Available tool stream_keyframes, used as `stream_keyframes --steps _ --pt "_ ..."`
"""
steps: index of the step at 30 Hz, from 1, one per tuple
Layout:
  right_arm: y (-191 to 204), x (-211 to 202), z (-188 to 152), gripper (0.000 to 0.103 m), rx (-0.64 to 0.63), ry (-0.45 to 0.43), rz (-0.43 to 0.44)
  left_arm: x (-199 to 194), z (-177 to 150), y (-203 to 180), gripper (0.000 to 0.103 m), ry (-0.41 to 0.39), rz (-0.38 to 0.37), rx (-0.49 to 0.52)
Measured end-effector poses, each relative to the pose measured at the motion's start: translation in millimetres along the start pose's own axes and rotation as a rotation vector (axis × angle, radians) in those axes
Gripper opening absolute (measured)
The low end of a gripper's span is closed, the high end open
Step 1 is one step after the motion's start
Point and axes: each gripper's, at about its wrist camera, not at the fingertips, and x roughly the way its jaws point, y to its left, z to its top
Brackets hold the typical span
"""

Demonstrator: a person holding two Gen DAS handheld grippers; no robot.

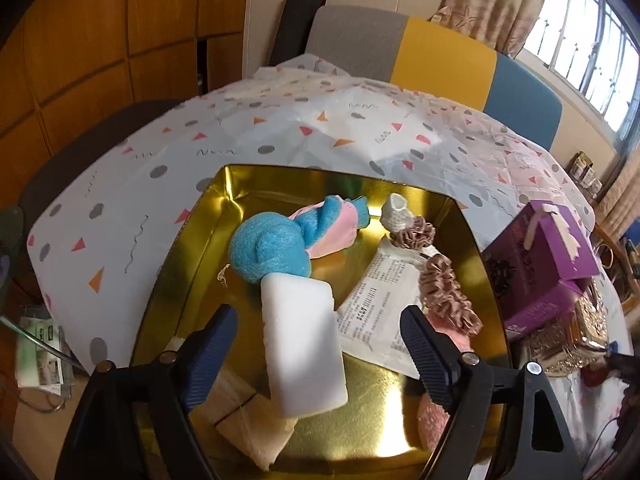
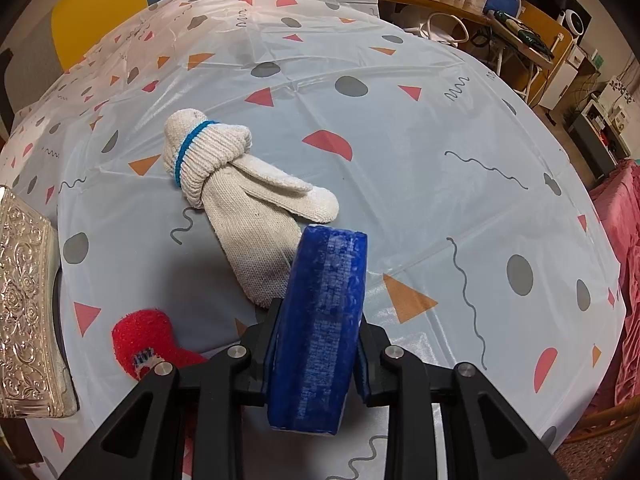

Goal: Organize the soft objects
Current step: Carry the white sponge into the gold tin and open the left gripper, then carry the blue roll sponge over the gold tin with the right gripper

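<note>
The left hand-held gripper is standing released over the gold tin, its jaws spread wide on either side of a white sponge block without pressing on it. The block is lying in the near half of the tin, tilted, with its long axis running away from the gripper toward the blue-and-pink rolled cloth at the far left corner. Along the tin's right wall are sitting a white packet, brown scrunchies and a small white knitted piece; the packet is carrying fine print too small for me to read. A purple box is resting just outside the tin's right edge.

The right hand-held gripper is clenching a blue sponge, held upright on edge with its long axis pointing away along the fingers. Some faint marking is showing on its face, but nothing legible. On the counter just beyond and to the left of it is lying a bundled white glove, its long axis slanting from the far left toward the gripper. A red fuzzy item is lying near the counter's front edge, beside an embossed silver lid at the left edge.

I judge the blue sponge is heading next for the tin, which lies off to the right hand's left, past the lid.
</note>
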Motion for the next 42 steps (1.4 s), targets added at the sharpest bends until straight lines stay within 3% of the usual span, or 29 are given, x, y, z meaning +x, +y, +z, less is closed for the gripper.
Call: stream_keyframes --steps 6,14,22,32,38,42 --pt "-0.4 -5.4 -0.2 0.026 0.005 -0.016 0.012 -14.3 -3.9 -9.1 0.087 -0.02 -0.011 0.018" --pt "-0.8 -33.3 0.7 0.026 0.024 -0.14 0.085 -22.2 -9.5 -18.0 0.088 -0.028 -0.018 0.052" --pt "-2.1 -35.9 3.1 0.026 0.044 -0.156 0.094 -21.4 -16.7 -25.3 0.088 -0.013 -0.027 0.078" --pt "5.3 -44.4 5.0 0.026 0.02 -0.204 0.169 -20.3 -21.7 -30.0 0.088 0.0 -0.048 0.111" --pt "12.6 -47.7 12.2 0.026 0.018 -0.187 0.24 -22.4 -24.9 -32.2 0.088 0.001 -0.063 0.137" --pt "24.3 -50.2 24.1 0.026 -0.006 -0.168 0.218 -24.8 -24.7 -33.4 0.088 -0.002 -0.07 0.146"
